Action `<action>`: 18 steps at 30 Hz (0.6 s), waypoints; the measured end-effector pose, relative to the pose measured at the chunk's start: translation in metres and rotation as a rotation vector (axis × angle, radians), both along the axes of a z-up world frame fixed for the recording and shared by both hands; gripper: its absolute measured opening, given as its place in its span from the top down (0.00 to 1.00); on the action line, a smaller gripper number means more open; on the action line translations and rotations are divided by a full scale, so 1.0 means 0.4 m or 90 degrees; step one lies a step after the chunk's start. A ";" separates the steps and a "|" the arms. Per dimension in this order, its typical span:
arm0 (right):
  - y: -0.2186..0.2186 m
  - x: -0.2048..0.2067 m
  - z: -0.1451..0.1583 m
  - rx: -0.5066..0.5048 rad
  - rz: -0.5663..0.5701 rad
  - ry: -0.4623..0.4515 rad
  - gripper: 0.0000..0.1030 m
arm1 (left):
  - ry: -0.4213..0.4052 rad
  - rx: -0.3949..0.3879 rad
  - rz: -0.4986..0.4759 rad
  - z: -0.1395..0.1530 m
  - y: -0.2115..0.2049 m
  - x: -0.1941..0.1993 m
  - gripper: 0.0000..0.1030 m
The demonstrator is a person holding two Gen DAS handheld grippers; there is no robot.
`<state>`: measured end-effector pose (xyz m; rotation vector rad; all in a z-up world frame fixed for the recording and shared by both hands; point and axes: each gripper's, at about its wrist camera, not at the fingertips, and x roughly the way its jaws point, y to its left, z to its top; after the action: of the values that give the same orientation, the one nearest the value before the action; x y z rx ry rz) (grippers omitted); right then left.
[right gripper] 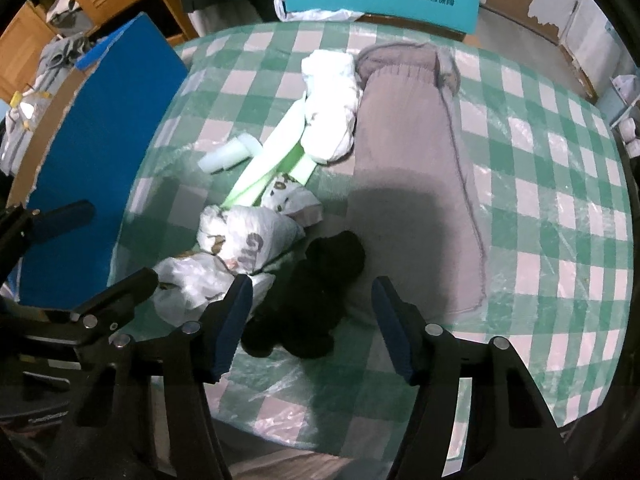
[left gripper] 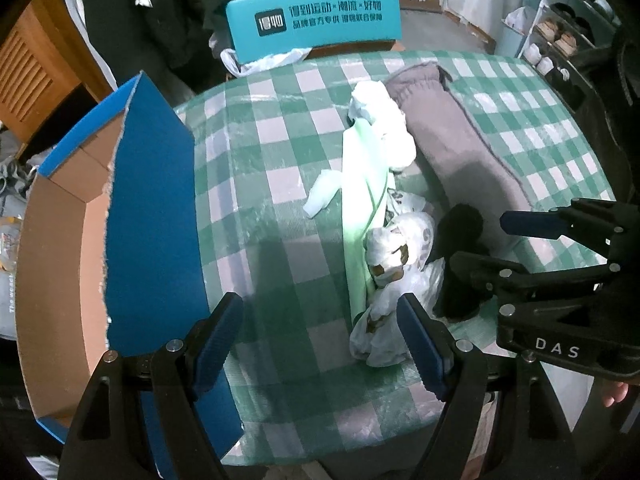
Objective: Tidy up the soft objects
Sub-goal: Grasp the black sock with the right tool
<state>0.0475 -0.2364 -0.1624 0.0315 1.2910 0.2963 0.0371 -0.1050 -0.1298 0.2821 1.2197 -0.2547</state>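
A black soft bundle [right gripper: 320, 280] lies on the checked tablecloth [right gripper: 540, 208] between the fingers of my right gripper [right gripper: 312, 296], which is open; the pads do not press it. A grey folded garment [right gripper: 408, 152] stretches beside it. Printed white plastic bags [right gripper: 244, 236], a white crumpled bundle [right gripper: 332, 100], a pale green strip [right gripper: 272, 164] and a small foam piece [right gripper: 224, 158] lie to its left. My left gripper [left gripper: 320, 320] hangs open over bare cloth, its right finger [left gripper: 420, 344] next to the printed bags [left gripper: 396, 240].
An open cardboard box with a blue flap [left gripper: 152, 208] stands at the table's left edge. A teal board with white lettering [left gripper: 316, 20] sits behind the far edge. Dark clothing and a wooden cabinet [left gripper: 32, 64] are at the back left, shelves [left gripper: 560, 36] at the back right.
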 end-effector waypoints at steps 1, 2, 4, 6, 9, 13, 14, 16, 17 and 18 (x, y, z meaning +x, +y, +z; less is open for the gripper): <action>0.002 0.002 -0.008 -0.002 0.002 0.004 0.39 | 0.003 0.002 0.000 -0.004 0.000 0.001 0.22; 0.003 0.002 -0.017 -0.005 0.003 0.008 0.41 | 0.007 0.005 -0.001 -0.009 -0.001 0.001 0.22; 0.006 0.004 -0.031 -0.010 0.007 0.016 0.45 | 0.009 0.009 -0.003 -0.013 -0.003 0.000 0.22; 0.008 0.005 -0.046 -0.013 0.011 0.023 0.50 | 0.010 0.012 -0.005 -0.015 -0.005 -0.001 0.22; 0.007 0.004 -0.054 -0.013 0.018 0.026 0.60 | 0.011 0.016 -0.006 -0.017 -0.005 0.000 0.22; 0.002 0.000 -0.053 -0.021 0.028 0.025 0.64 | 0.013 0.017 -0.004 -0.021 -0.005 0.004 0.22; -0.001 0.000 -0.053 -0.024 0.028 0.027 0.65 | 0.014 0.017 -0.004 -0.022 -0.005 0.005 0.22; -0.012 -0.002 -0.053 -0.030 0.025 0.029 0.65 | 0.015 0.017 -0.002 -0.024 -0.006 0.008 0.22; -0.015 -0.001 -0.056 -0.034 0.021 0.031 0.65 | 0.016 0.017 -0.002 -0.024 -0.007 0.009 0.22; -0.029 -0.001 -0.057 -0.038 0.015 0.033 0.65 | 0.016 0.017 -0.002 -0.024 -0.008 0.010 0.22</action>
<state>0.0472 -0.2479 -0.1852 -0.0258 1.3524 0.2784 0.0410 -0.1080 -0.1394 0.3044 1.2479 -0.2460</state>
